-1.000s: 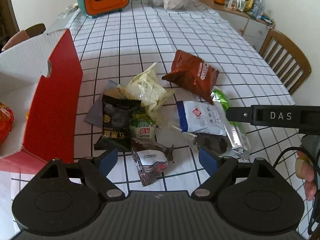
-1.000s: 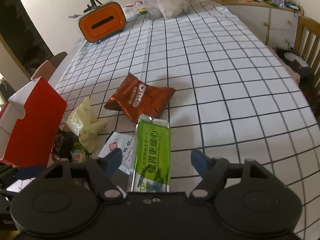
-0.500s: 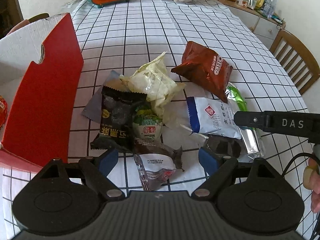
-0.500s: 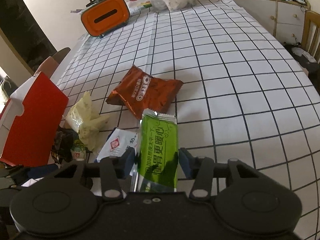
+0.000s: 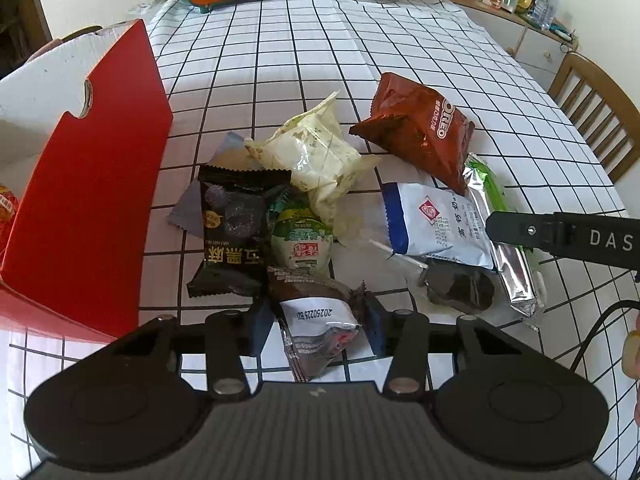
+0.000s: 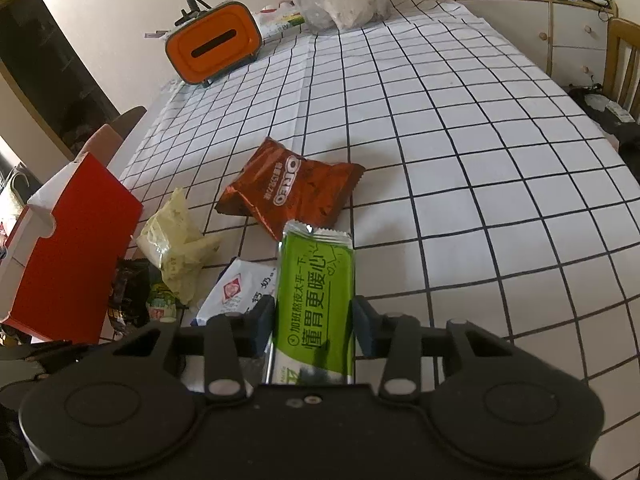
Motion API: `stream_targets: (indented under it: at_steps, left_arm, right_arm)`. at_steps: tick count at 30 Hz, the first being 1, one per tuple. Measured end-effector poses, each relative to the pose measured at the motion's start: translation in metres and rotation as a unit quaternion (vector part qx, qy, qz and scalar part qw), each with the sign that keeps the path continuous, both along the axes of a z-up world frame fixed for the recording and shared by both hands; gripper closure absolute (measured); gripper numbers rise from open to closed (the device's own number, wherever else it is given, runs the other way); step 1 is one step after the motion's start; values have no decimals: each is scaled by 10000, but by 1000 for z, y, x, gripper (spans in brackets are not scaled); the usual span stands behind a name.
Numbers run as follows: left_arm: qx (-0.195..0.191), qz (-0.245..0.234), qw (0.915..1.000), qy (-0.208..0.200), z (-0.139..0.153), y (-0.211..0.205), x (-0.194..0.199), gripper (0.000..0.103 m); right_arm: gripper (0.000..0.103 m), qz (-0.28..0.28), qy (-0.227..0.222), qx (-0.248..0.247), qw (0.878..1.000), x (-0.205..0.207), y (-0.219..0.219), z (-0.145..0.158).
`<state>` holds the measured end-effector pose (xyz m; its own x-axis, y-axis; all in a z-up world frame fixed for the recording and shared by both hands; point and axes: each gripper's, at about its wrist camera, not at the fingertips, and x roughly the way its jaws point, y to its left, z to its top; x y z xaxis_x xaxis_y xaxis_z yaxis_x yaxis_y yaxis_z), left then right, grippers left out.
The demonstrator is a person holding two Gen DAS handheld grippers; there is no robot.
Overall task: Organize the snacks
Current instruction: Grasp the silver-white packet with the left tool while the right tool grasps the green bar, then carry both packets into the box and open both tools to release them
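We see both tools low over a heap of snack packets on the bench (image 5: 360, 40), which wears a white cloth with a black grid. The left tool (image 5: 316, 326) has just been closing, and its blue pads now press on either side of a small dark packet with a white date label (image 5: 316, 320), lying at the near edge of the heap. The right tool (image 6: 314, 320) has likewise been closing, and its pads now sit against both long edges of the green wafer bar packet (image 6: 316, 300), which lies lengthwise between them, its crimped end pointing away from the camera. From the left wrist view that same bar shows its silver underside just beside a white and blue milk tablet packet (image 5: 432, 220), with the right tool's black finger (marked DAS) across it. Beyond lie the brown Oreo packet (image 5: 416, 128), touching the far end of the green bar, a pale yellow packet (image 5: 316, 156), a black packet with yellow lettering (image 5: 236, 232) and a small green and white packet (image 5: 300, 240) wedged between these last two. The red cardboard box (image 5: 88, 200) stands open to the left of the heap, near the black packet. At the far end of the bench stands an orange tissue box (image 6: 214, 46).
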<state>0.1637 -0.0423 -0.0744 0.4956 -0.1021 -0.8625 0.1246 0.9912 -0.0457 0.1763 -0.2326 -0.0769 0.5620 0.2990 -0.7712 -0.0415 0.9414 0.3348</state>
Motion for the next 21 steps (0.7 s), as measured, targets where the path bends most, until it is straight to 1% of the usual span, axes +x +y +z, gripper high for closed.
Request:
stream_targets:
  at_steps: [7,12,17,21]
  left_arm:
    - [-15,20,10000,-70,1,1,-6,58]
    - [-100,29,9999,-77,2,3,-10,58]
    - [-146,26,9998,-134,6,7,-18,58]
    - [-174,24,9995,-245,17,12,-26,58]
  right_arm:
    - [63,-55,-139,5,9999,-12,-3,6]
    - [63,-41,-234,-5,9997,-26,-4,15]
    - [63,4,-361,-40,9993,-41,-3,27]
    - [63,70,-514,-85,9986,-53,0,42]
